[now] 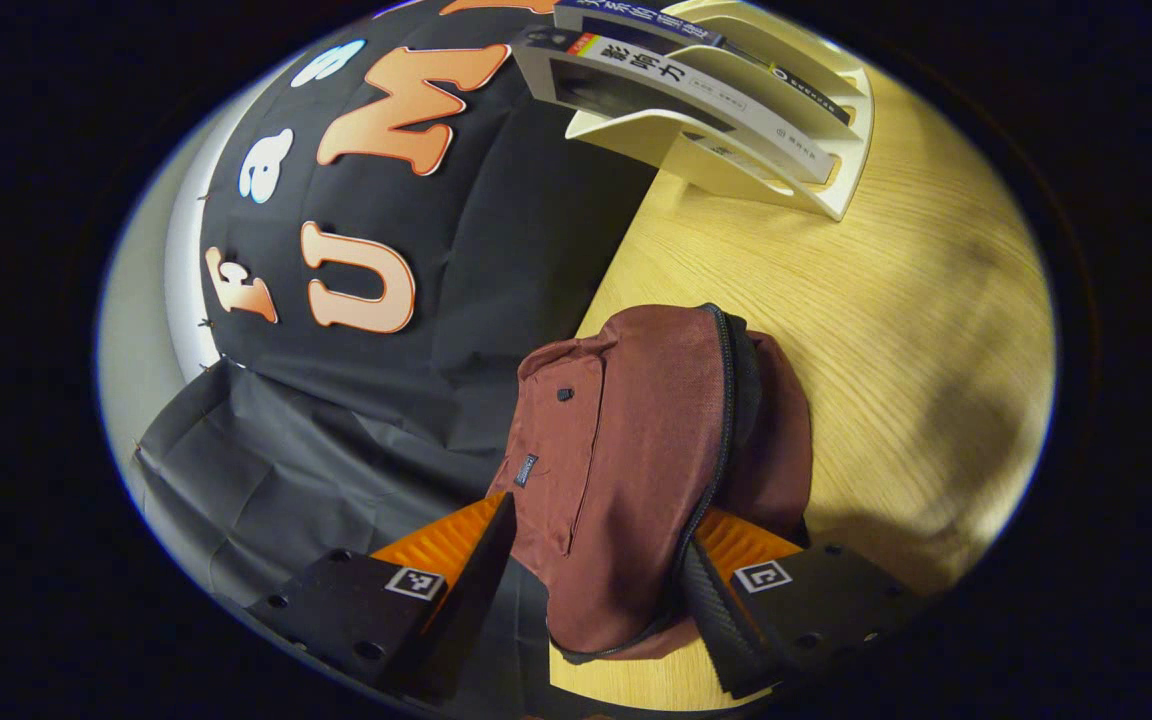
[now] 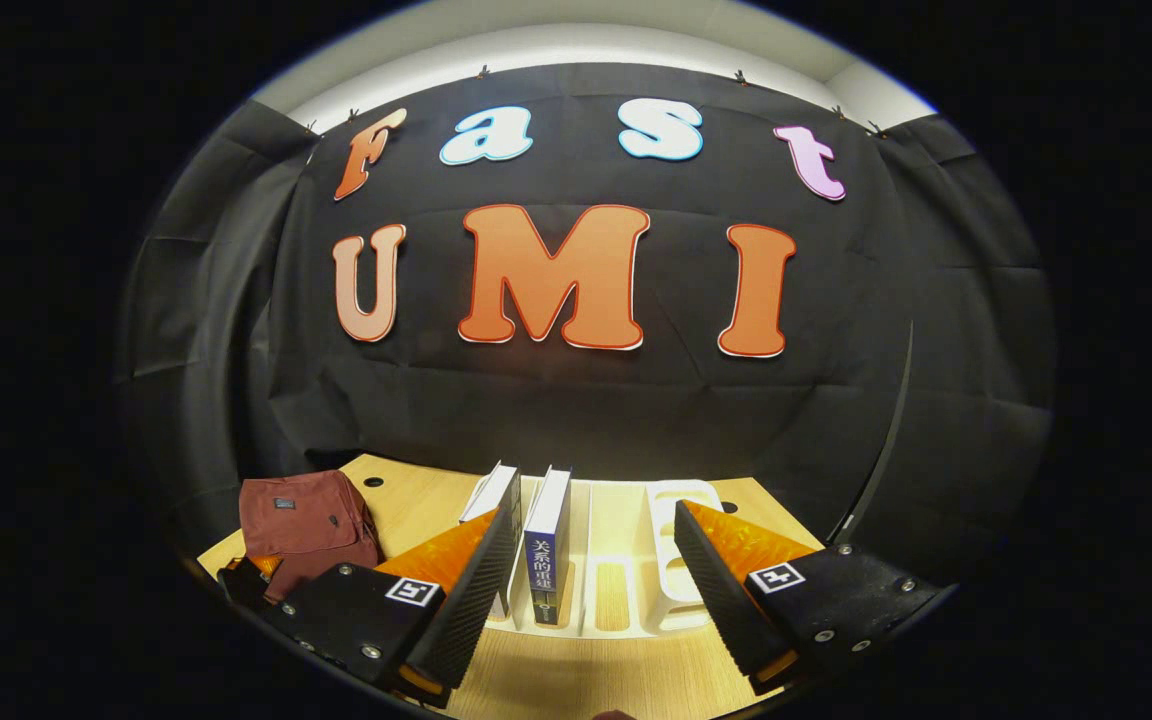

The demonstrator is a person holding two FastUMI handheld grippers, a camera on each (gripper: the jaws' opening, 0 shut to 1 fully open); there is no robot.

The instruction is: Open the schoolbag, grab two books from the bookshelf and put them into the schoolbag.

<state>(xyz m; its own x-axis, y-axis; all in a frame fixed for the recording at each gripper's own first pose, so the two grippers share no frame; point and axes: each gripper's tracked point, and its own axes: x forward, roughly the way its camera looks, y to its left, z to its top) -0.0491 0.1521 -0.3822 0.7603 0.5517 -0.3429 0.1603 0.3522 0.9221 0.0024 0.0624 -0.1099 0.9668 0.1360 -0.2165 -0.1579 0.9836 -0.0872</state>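
Left gripper (image 1: 596, 570), jaws spread, straddles the maroon schoolbag (image 1: 636, 450) on the table (image 1: 886, 330); zip looks closed. Right gripper (image 2: 591, 570), jaws released, faces two upright books (image 2: 546, 545) in the bookshelf (image 2: 676, 560). Step: opening the bag. Next: find and pinch the zip pull.

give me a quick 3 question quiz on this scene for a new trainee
1. True or false: the maroon schoolbag sits between the open fingers of the left gripper.
2. How many books stand in the white bookshelf? A) one B) two C) four
3. Fill in: in the right gripper view, the right gripper faces the blue-spined book with its jaws ____.

Key
1. True; the fingers straddle the bag, and whether they press on it cannot be told.
2. B; the blue-spined book and a white book beside it.
3. Open.
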